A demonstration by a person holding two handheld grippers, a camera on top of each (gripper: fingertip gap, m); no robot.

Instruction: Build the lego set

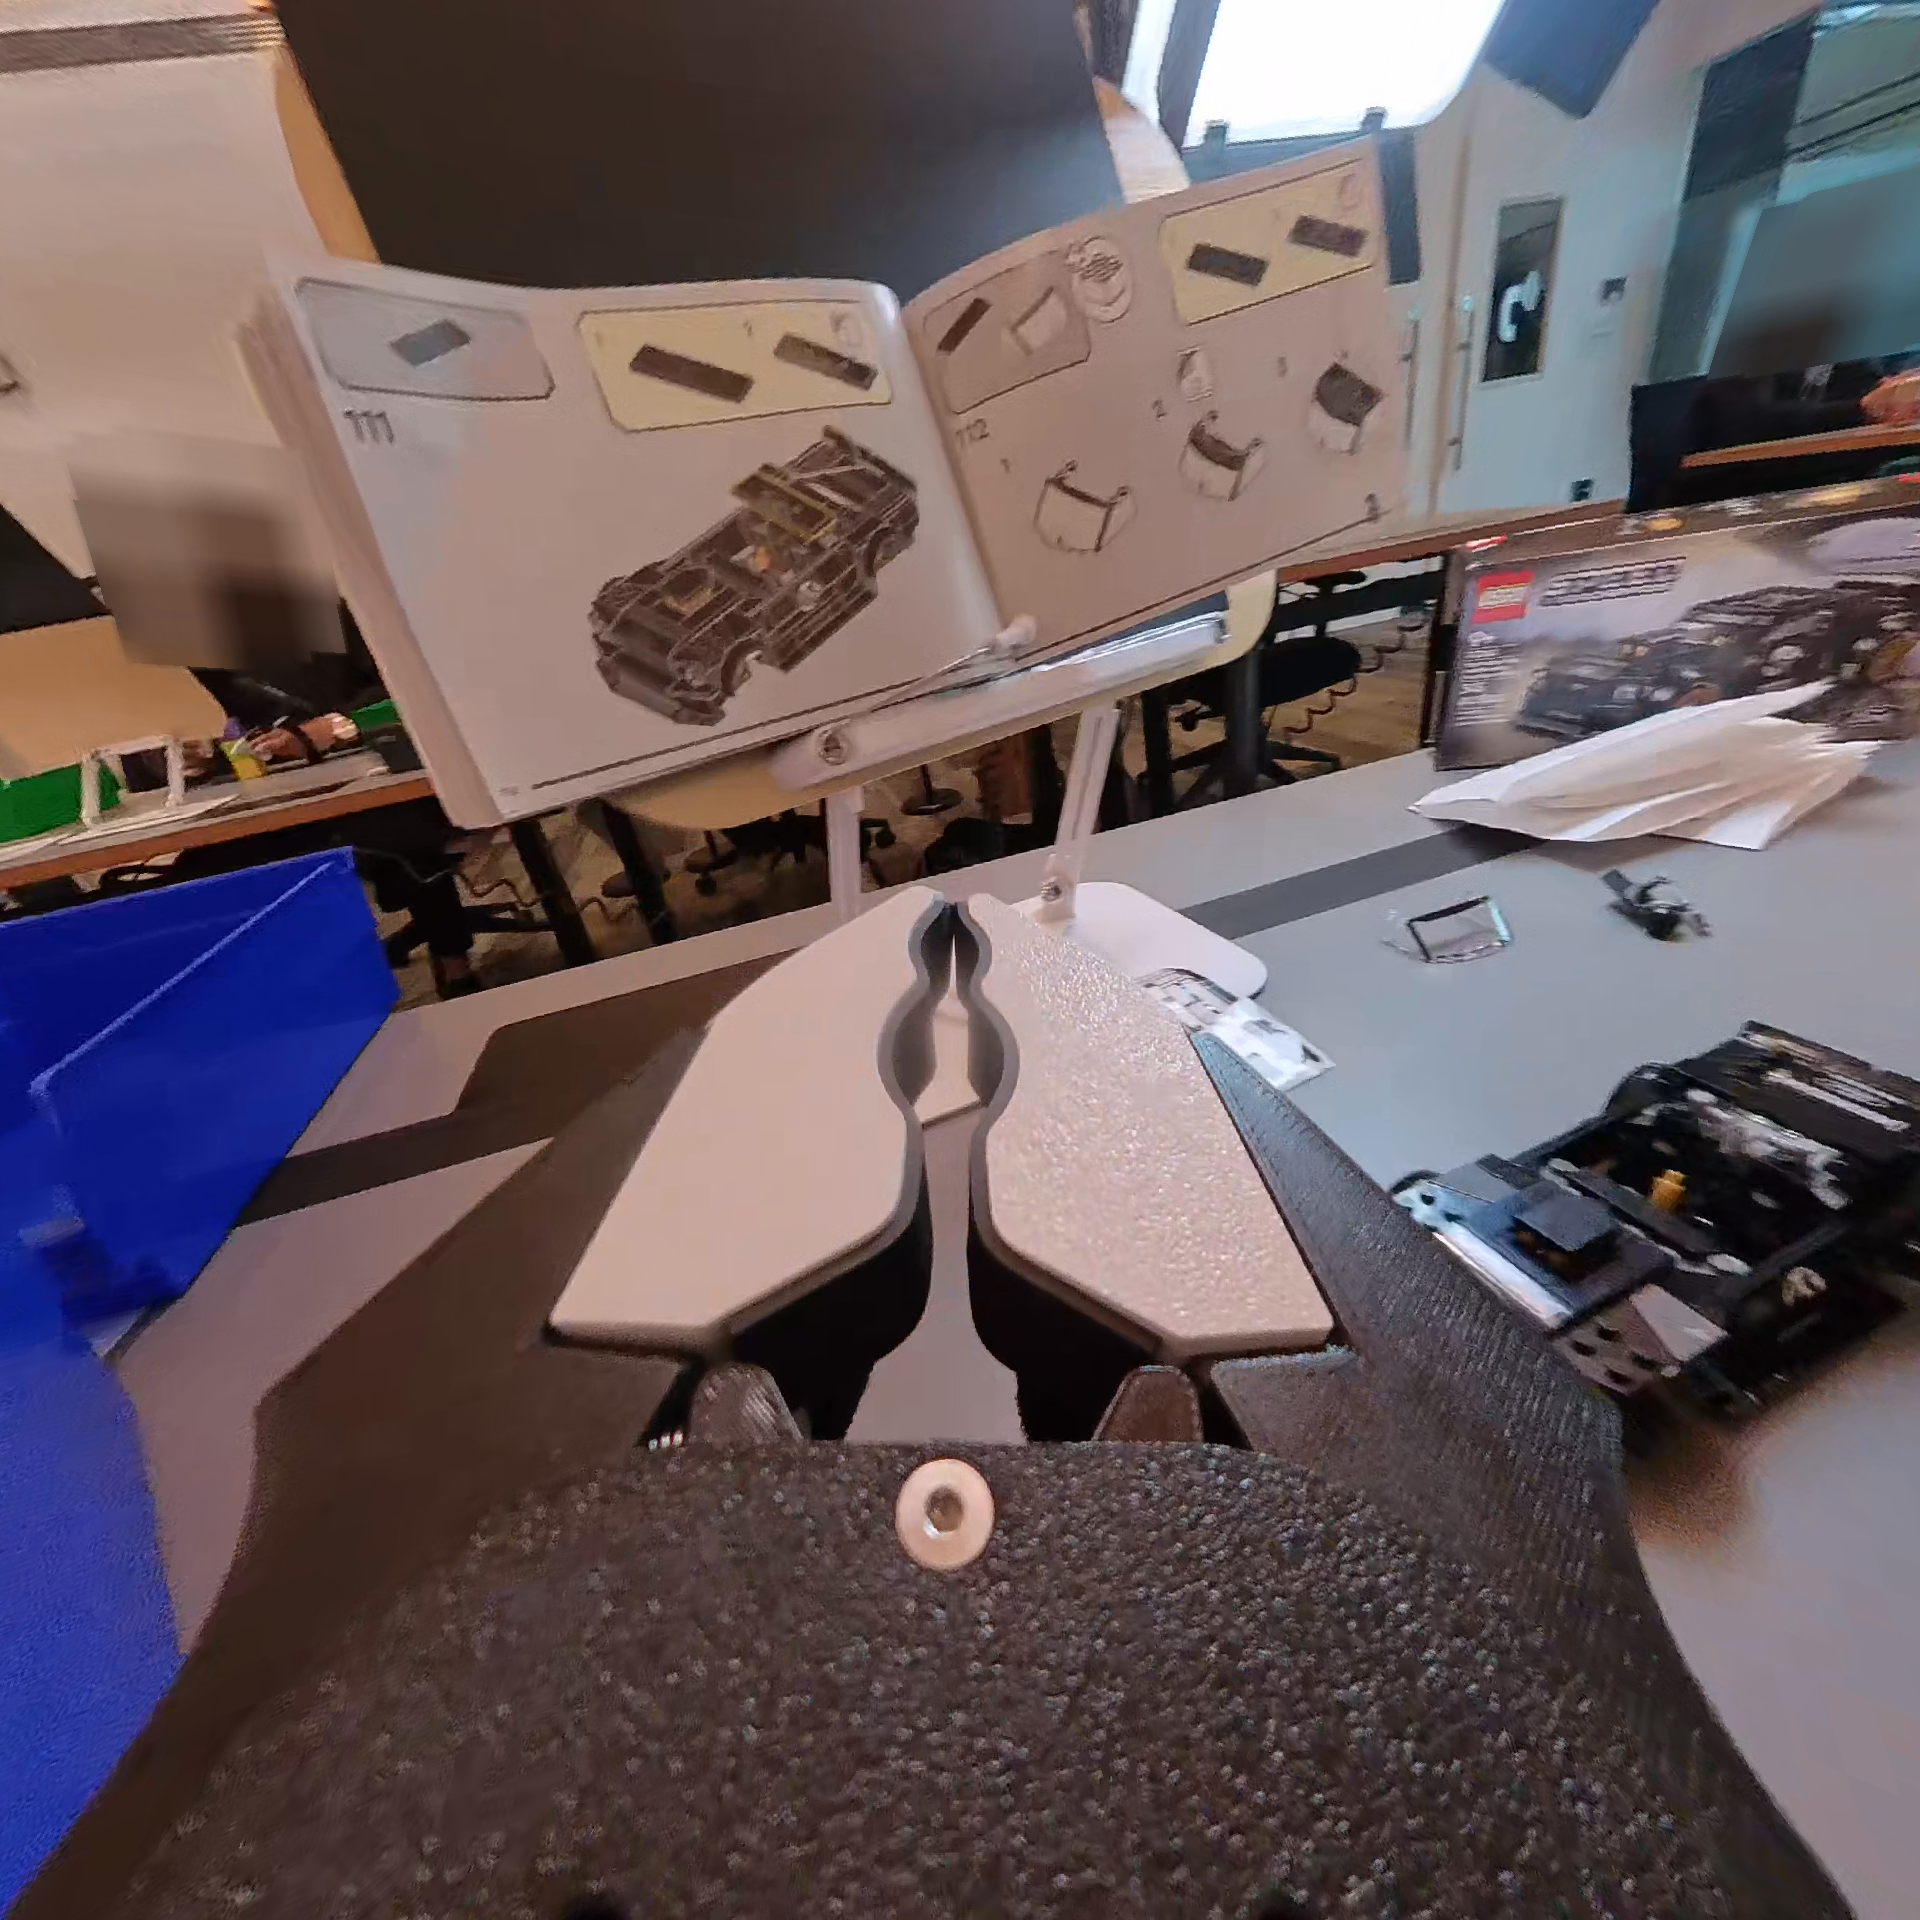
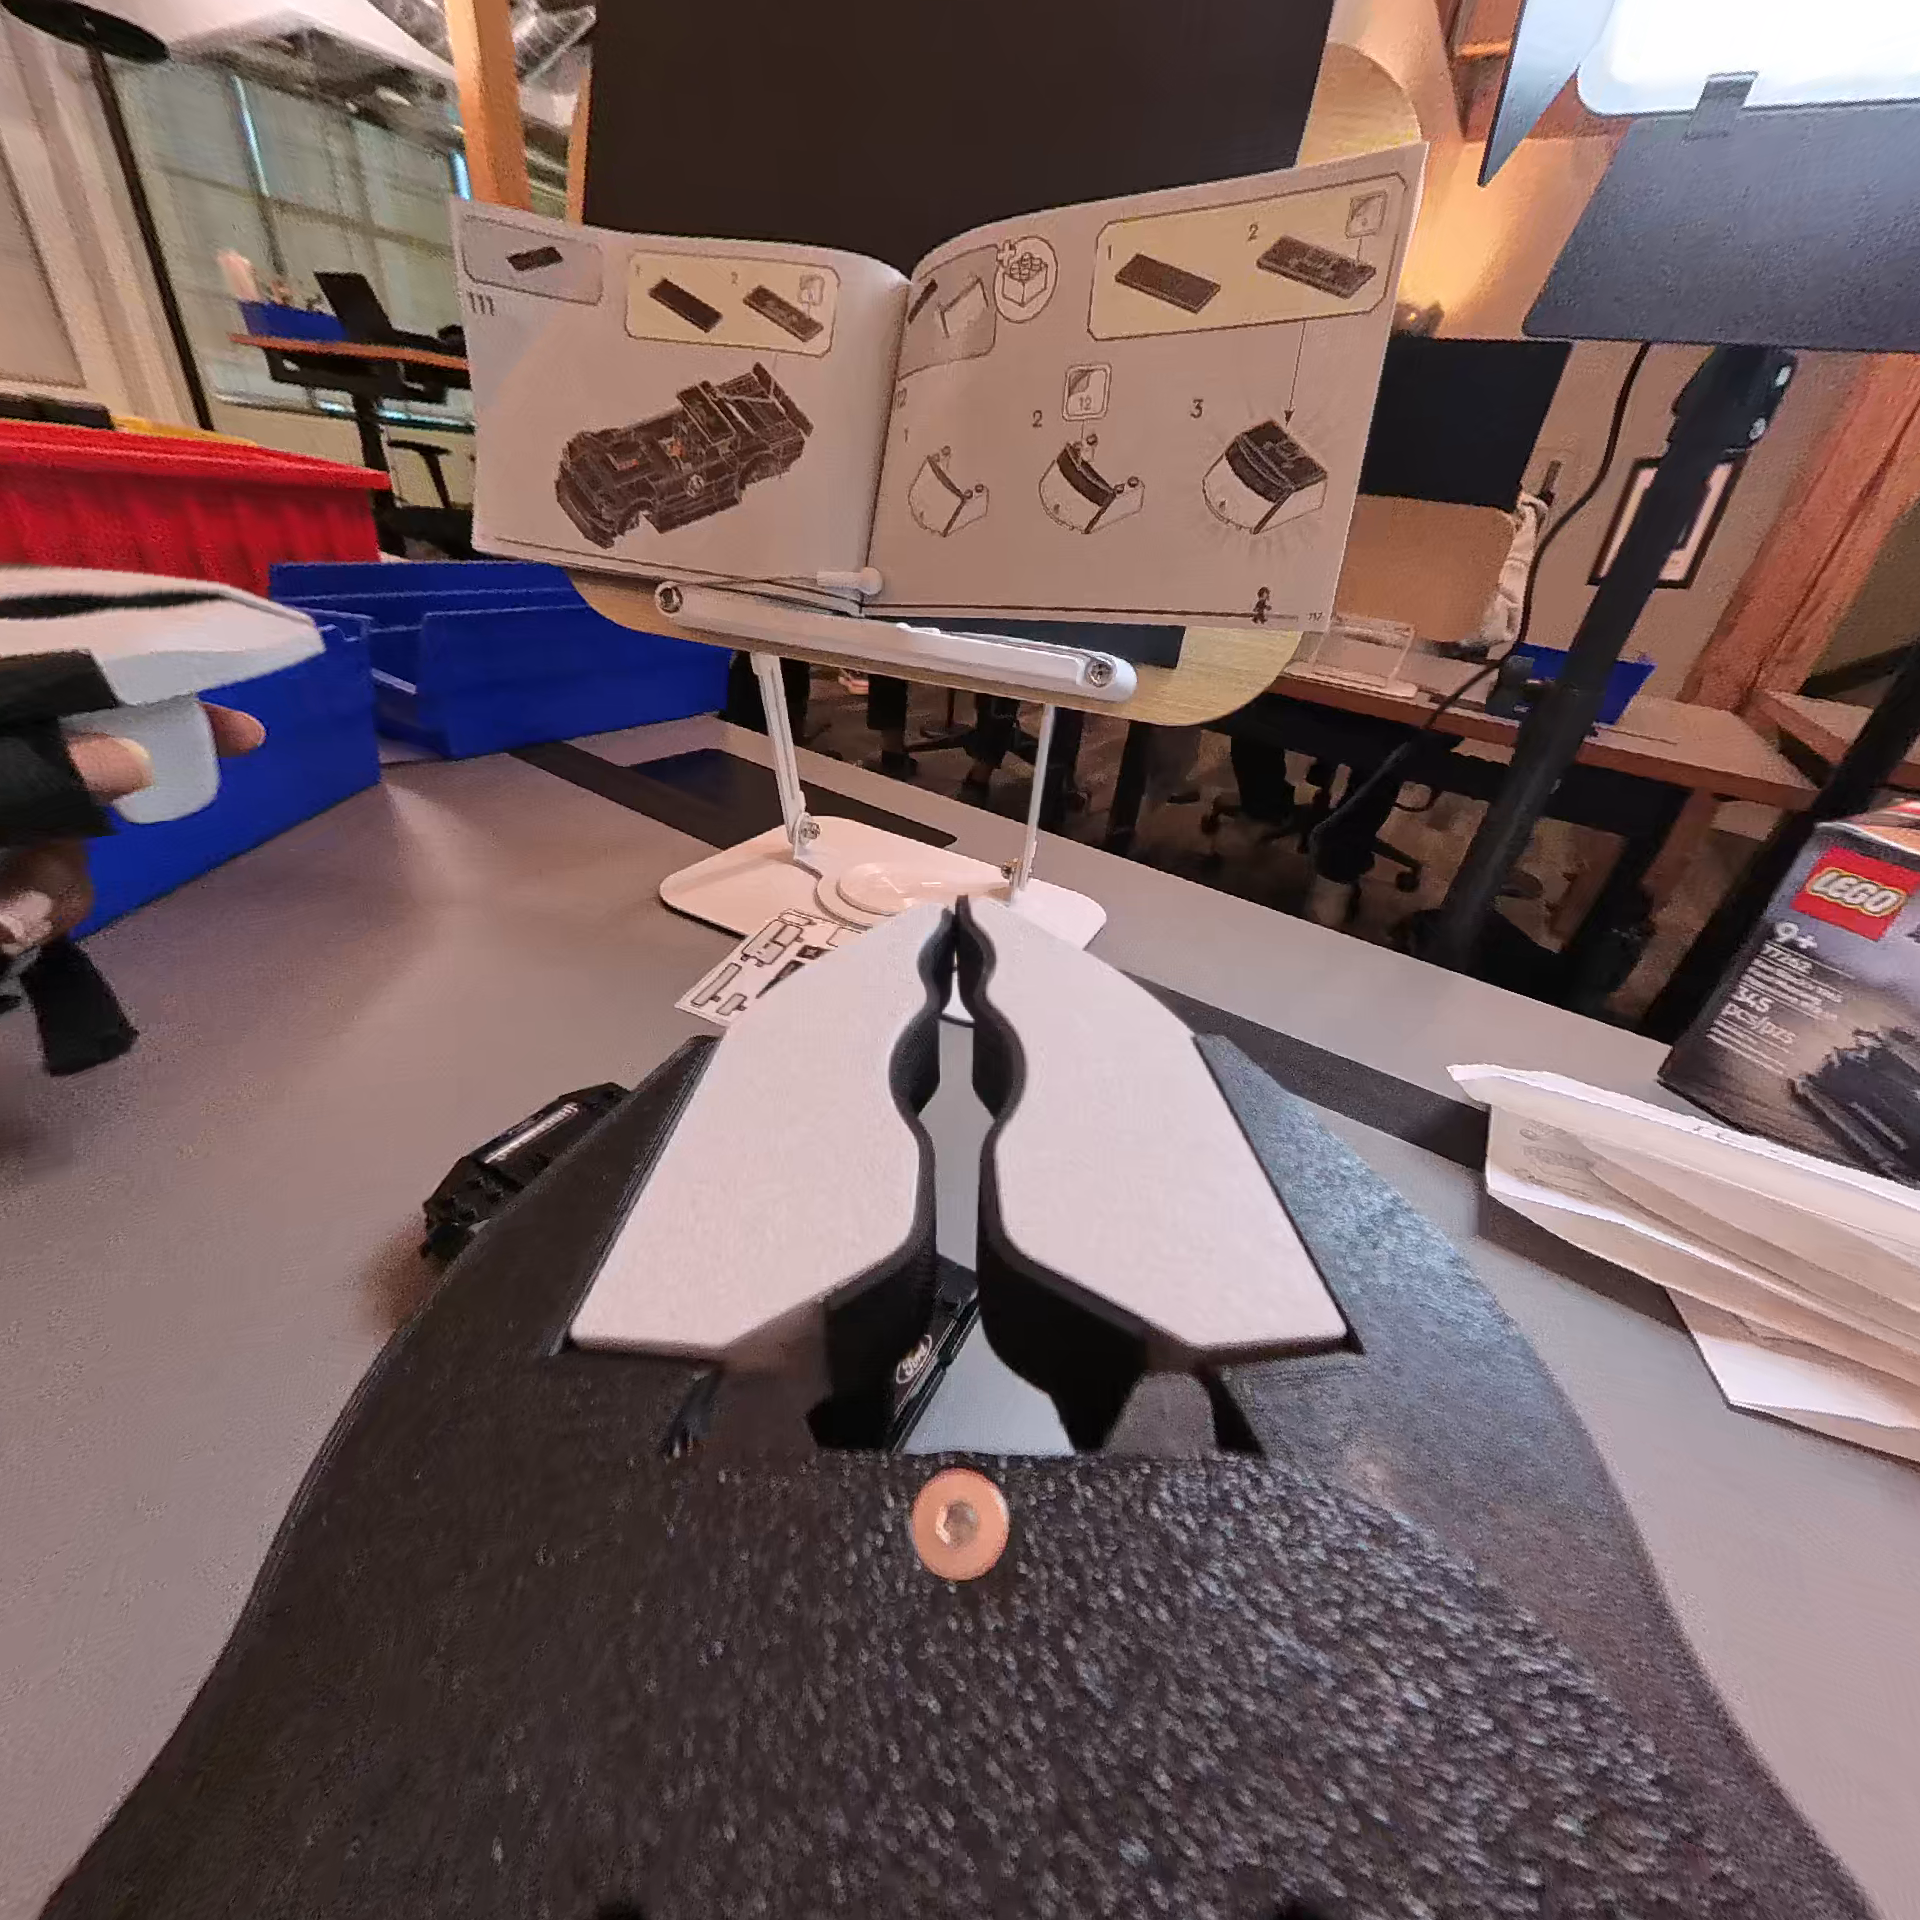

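While raised: left gripper [image 1: 951,920], white fingers together, empty.
Right gripper [image 2: 956,914]: fingers together, empty.
Black partly built lego car [image 1: 1704,1195]: on grey table [image 1: 1507,997].

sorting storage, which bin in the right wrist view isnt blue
The red bin at far left, behind the blue bins; it alone is red.

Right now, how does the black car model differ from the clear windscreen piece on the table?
The black car model is a large assembly of many bricks; the clear windscreen piece is one small loose part. The model is opaque and dark, the windscreen transparent. The model lies nearer the left gripper. Both rest ungripped on the grey table.
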